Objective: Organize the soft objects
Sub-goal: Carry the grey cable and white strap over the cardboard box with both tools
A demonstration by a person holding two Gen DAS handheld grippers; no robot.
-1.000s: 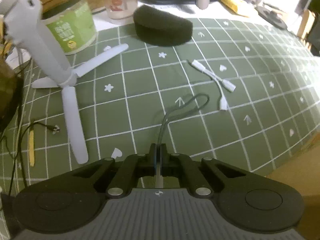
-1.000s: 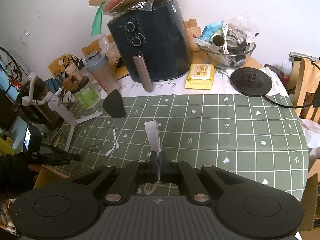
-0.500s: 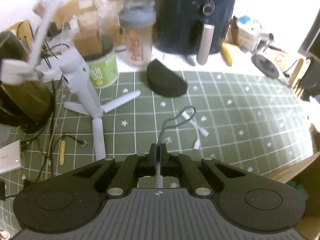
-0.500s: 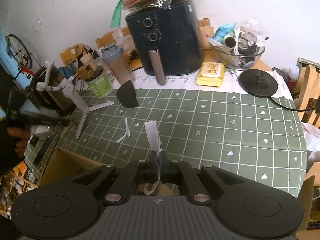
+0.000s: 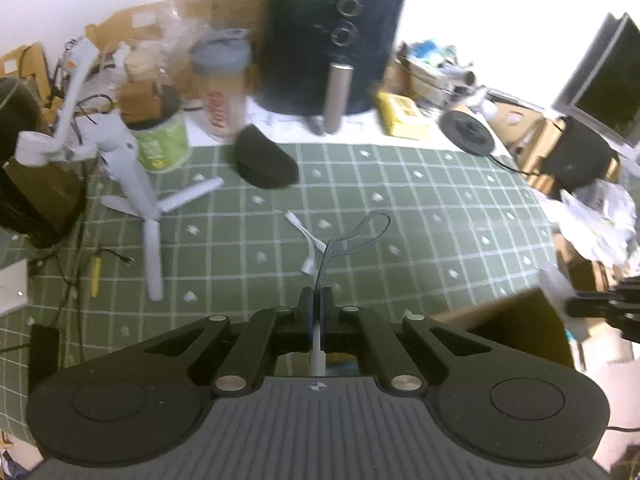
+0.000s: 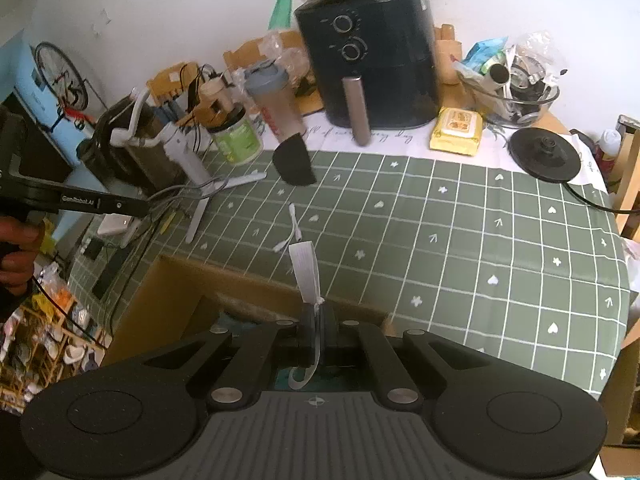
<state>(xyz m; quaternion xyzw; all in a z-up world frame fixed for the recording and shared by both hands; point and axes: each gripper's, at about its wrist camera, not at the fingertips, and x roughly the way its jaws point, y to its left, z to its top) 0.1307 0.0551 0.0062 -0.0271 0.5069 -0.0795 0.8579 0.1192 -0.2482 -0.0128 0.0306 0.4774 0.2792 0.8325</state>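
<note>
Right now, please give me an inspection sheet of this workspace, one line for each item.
Surface: green checked tablecloth, mostly bare in the middle.
Job's things: grey cable in the left tongs; white strap with tag in the right tongs; open cardboard box below the table edge.
Clutter: air fryer, shaker bottle, green tub, black foam piece, white tripod, yellow pack, glass bowl.
Grippers: both tongs shut on their items.
Cables: white adapter cable lying loose on the cloth; black cord at the far right.
Surroundings: white wall, crowded shelves at left.
</note>
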